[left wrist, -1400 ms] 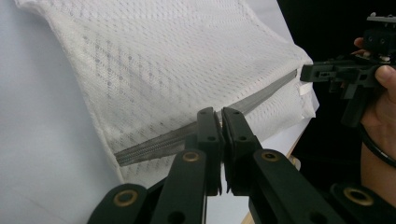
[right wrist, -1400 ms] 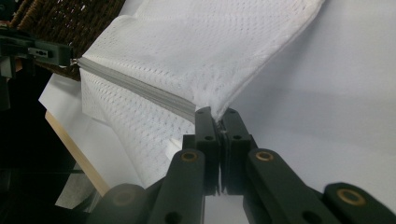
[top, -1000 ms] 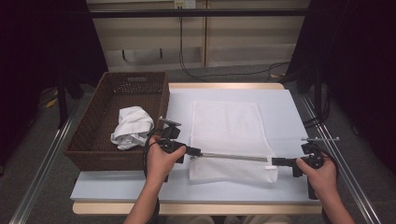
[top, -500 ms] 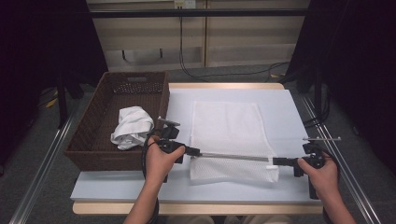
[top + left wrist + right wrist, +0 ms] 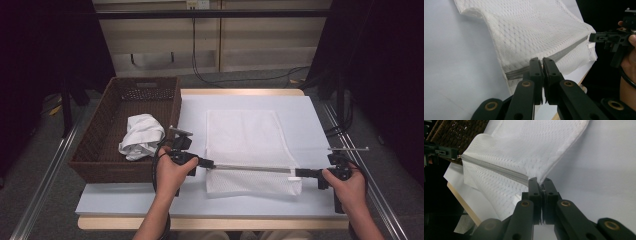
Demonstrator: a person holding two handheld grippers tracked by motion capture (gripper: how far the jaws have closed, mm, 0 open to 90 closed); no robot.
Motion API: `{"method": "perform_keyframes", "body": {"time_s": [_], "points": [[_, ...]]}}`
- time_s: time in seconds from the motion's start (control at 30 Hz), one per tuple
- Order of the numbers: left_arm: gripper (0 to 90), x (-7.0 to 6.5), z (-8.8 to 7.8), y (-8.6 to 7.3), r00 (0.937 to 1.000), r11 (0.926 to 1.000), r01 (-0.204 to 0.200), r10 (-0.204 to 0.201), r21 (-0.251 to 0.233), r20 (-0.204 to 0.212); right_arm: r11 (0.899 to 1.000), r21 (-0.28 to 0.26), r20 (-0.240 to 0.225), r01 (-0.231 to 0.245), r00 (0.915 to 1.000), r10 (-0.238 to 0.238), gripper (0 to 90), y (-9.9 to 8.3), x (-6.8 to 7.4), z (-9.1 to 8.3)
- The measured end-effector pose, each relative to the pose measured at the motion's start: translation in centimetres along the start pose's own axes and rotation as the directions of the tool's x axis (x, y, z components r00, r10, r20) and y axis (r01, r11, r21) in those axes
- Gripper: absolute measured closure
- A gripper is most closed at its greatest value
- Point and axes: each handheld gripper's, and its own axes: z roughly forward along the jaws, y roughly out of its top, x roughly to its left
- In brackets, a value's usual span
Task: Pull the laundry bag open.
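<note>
Grippers: left gripper (image 5: 204, 162) and right gripper (image 5: 306, 173) each have jaws pinched together on an end of the zipper (image 5: 250, 168) of the white mesh laundry bag (image 5: 247, 137).
Left grip: in the left gripper view the jaws are closed at the zipper's end on the bag's side edge (image 5: 540, 62).
Right grip: in the right gripper view the jaws nip the opposite bag corner (image 5: 539, 181), next to a small white tab.
Change since a second ago: almost none. Right hand (image 5: 347, 185) sits marginally further out; zipper line reads taut and straight both then and now.
Bag position: flat on the white table (image 5: 150, 200), zipper edge lifted slightly, near the person.
Meaning: looks like a tension hold, bag stretched between both hands; opening or lifting not begun, I'd judge.
Nearby: wicker basket (image 5: 100, 160) to the left holds a crumpled white cloth (image 5: 141, 136), likely what goes in the bag.
</note>
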Motion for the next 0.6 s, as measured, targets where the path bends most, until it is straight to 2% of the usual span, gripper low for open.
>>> {"method": "perform_keyframes", "body": {"time_s": [0.2, 0.27, 0.37, 0.4, 0.43, 0.6], "points": [[86.8, -0.06, 0.18, -0.07, 0.9999, 1.0, -0.001, 0.002, 0.008, -0.014, 1.0, 0.001, -0.003, 0.0, 1.0, 0.0, 88.5, -0.03, -0.18, -0.09], [86.8, -0.08, 0.12, -0.09, 0.9985, 1.0, -0.004, 0.004, -0.003, -0.054, 1.0, 0.005, 0.014, 0.004, 0.9999, -0.004, 88.5, -0.02, -0.17, -0.14], [86.8, -0.04, -0.06, -0.12, 0.9994, 1.0, 0.005, -0.005, -0.008, -0.034, 1.0, -0.004, 0.012, -0.009, 0.9999, 0.009, 88.5, -0.02, -0.42, -0.37], [86.8, -0.01, -0.1, -0.1, 0.9993, 0.9999, -0.005, 0.005, -0.009, -0.038, 1.0, -0.003, 0.009, -0.012, 0.9999, 0.012, 88.5, -0.03, -0.53, -0.48], [86.8, -0.05, -0.14, -0.11, 0.9997, 1.0, 0.001, -0.001, -0.005, -0.023, 1.0, -0.008, 0.006, -0.015, 0.9999, 0.015, 88.5, -0.04, -0.59, -0.54], [86.8, -0.11, -0.24, -0.14, 0.9997, 0.9996, 0.024, -0.024, -0.015, -0.01, 1.0, -0.009, 0.014, -0.007, 0.9999, 0.007, 88.5, -0.04, -0.69, -0.53]]}}
